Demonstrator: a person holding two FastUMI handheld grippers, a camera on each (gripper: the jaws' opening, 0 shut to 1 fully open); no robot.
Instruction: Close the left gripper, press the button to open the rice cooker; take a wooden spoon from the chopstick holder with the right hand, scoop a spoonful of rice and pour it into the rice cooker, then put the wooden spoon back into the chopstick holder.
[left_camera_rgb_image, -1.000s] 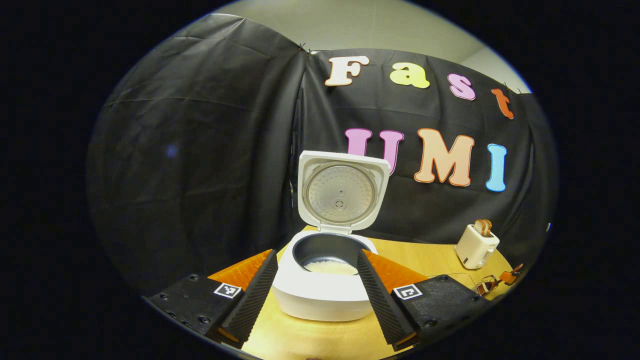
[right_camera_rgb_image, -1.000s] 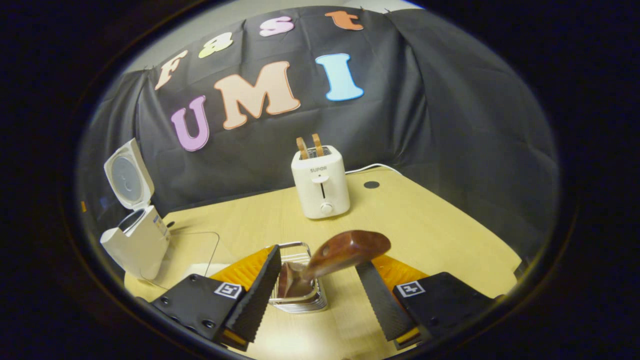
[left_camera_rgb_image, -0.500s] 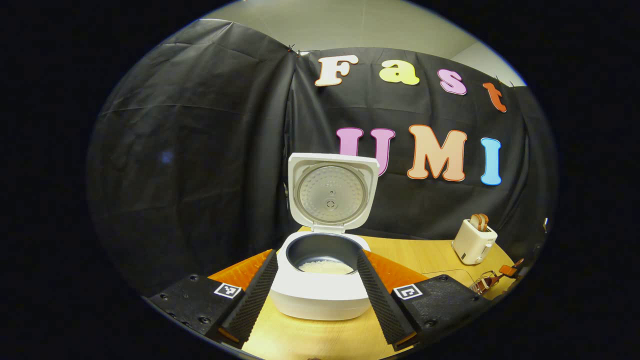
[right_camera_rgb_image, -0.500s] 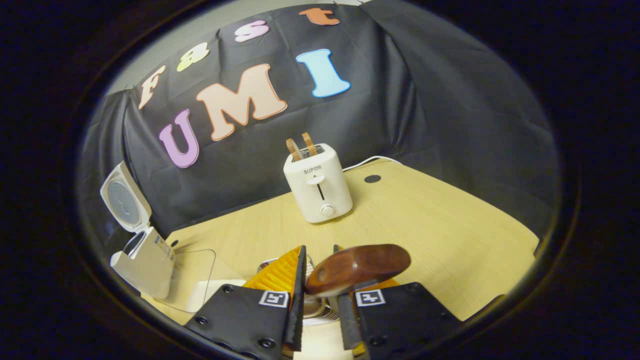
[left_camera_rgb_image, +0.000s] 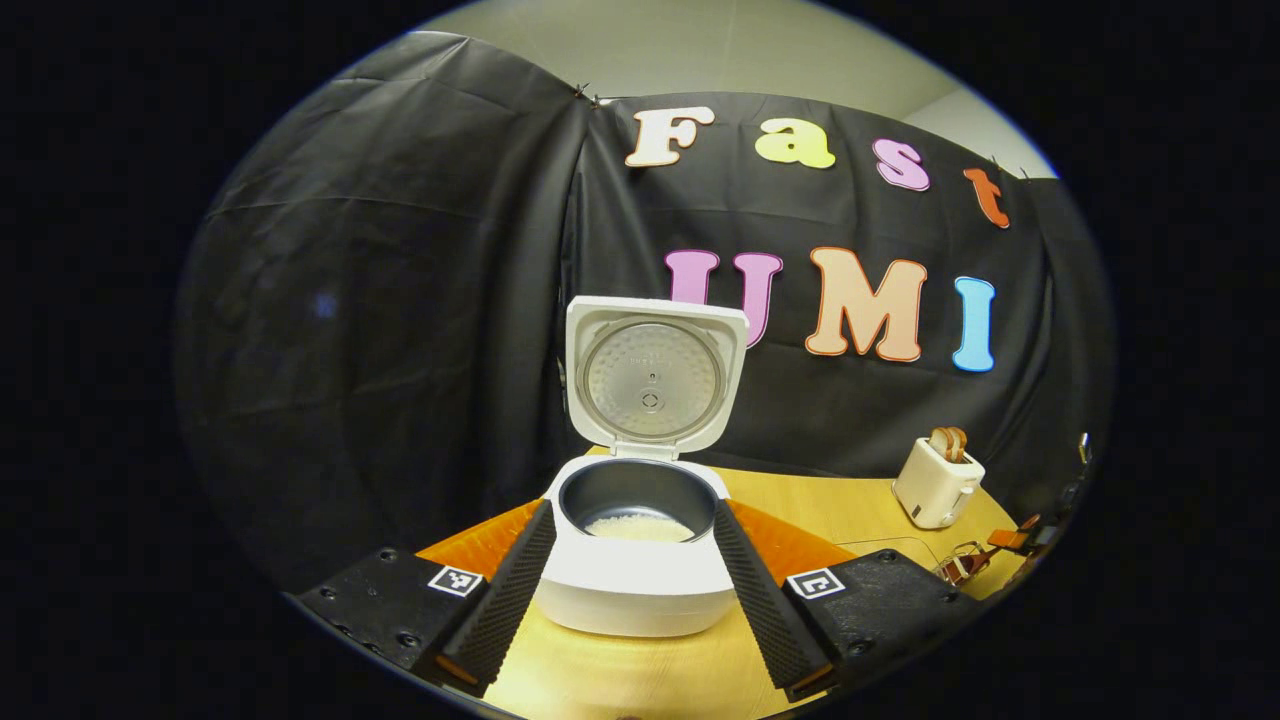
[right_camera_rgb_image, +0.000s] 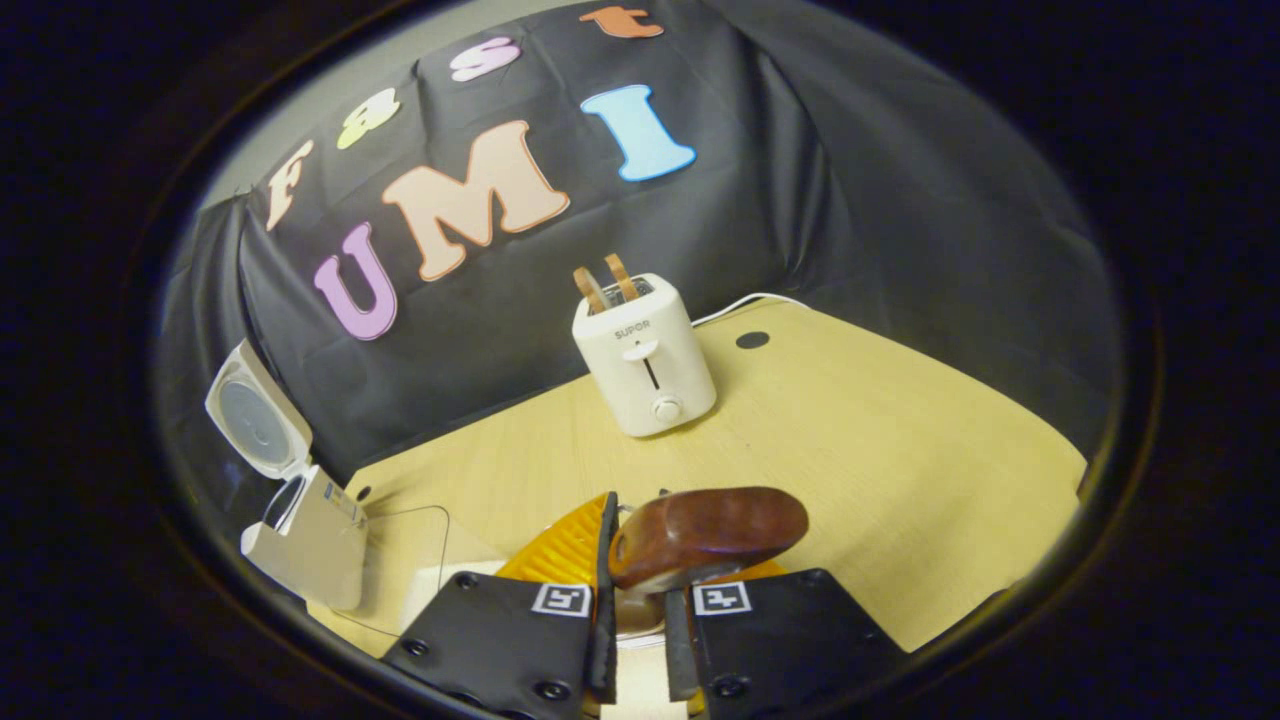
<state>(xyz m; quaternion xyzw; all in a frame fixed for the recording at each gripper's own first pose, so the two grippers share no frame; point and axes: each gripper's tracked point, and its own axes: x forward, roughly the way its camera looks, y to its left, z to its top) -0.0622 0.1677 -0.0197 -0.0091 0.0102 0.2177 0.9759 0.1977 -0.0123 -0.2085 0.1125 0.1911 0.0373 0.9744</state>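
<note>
The white rice cooker (left_camera_rgb_image: 636, 590) stands open, lid (left_camera_rgb_image: 652, 372) upright, with rice (left_camera_rgb_image: 640, 527) in the bottom of its dark pot. My left gripper (left_camera_rgb_image: 633, 515) is open in front of it, a little short of its front wall. In the right gripper view my right gripper (right_camera_rgb_image: 638, 600) is shut on the handle of the wooden spoon (right_camera_rgb_image: 710, 525), whose rounded brown end sticks out above the fingers. The chopstick holder beneath is almost hidden by the fingers. The open rice cooker (right_camera_rgb_image: 310, 535) stands at the far left of that view.
A white toaster (right_camera_rgb_image: 645, 360) with two slices stands at the back of the wooden table (right_camera_rgb_image: 900, 450), also seen as the toaster (left_camera_rgb_image: 935, 485). A clear container (right_camera_rgb_image: 405, 560) sits between cooker and right gripper. A white cable (right_camera_rgb_image: 740, 305) and a dark hole (right_camera_rgb_image: 752, 340) lie behind.
My right gripper went from open around the spoon's handle to shut on it and dropped closer over the holder. The left gripper drew back slightly from the cooker.
</note>
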